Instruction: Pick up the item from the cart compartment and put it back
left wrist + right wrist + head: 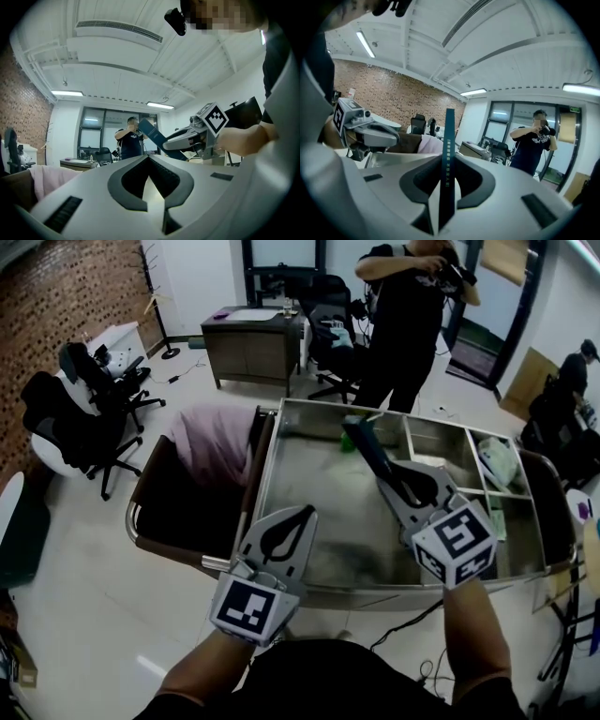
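The steel cart [260,486] fills the middle of the head view. It has one wide main compartment [309,484] on its left and a block of smaller compartments [441,442] on its right, one of them holding a white bag [497,460]. A brown bin with a pink cloth [211,442] hangs off the cart's left end, and another person [408,306] stands well beyond it.

The left tool [305,512] is held at the near rim of the cart. Its jaws are together with nothing between them, so it takes no part in the work. The right tool [386,474] is over the cart near the divider between the main compartment and the small ones, and it points away from the person. Its jaws are clamped on the item [361,442], a thin, flat, dark teal pack. The pack is gripped by its lower end and sticks out past the tool tips, clear of the cart floor.

The pick-up half of the task looks done and the put-back half is in hand. The frames do not show which compartment the item came from. The next move would need the right tool to bring the pack down over the chosen compartment and lower it until it rests on the floor, clear of the dividers. Only then should the jaws open, because a pack this thin would likely tip or slide if let go from a height.
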`<state>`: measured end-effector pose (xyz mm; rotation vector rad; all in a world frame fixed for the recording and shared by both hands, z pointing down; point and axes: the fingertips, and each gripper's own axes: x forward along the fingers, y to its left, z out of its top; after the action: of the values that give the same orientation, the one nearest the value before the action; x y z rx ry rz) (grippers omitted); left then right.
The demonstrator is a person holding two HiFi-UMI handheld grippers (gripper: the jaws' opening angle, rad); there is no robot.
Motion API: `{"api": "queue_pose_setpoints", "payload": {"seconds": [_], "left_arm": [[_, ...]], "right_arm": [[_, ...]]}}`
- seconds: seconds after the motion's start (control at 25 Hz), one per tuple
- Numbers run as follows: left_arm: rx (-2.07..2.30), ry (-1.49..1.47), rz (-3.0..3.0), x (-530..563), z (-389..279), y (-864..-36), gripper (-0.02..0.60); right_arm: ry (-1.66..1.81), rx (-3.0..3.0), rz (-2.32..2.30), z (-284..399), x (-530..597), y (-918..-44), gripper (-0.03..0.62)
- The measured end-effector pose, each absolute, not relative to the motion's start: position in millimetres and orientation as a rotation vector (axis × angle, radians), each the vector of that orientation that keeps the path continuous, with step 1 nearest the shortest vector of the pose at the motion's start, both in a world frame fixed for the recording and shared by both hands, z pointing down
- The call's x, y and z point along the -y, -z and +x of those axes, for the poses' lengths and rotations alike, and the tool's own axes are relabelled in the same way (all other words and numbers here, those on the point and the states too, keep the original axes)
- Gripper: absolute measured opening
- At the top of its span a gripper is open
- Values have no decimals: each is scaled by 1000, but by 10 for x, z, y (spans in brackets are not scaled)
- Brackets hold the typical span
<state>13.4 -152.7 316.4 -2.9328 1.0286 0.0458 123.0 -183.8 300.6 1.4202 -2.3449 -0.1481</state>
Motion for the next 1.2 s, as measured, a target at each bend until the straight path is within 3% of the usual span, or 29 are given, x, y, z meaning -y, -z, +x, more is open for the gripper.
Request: {"api": "queue_pose_setpoints", "payload": {"seconds": [0.72, 0.8, 0.92, 1.2], "left_arm": [[-1075, -49, -2935, 1547, 63, -3200, 0], [-1085, -55, -2933, 1557, 37, -3192, 0], [-1092, -58, -2932, 1562, 22, -3186, 0], [-1088, -56, -2940, 1602, 15, -3242, 0]], "right_arm": [[120, 1951, 1002, 1014, 2922, -4165, 111], [114, 1948, 968, 982, 2922, -4233, 123], [107, 1946, 925, 959, 2877, -4300, 215], [95, 1968, 935, 951, 2846, -4263, 213]]}}
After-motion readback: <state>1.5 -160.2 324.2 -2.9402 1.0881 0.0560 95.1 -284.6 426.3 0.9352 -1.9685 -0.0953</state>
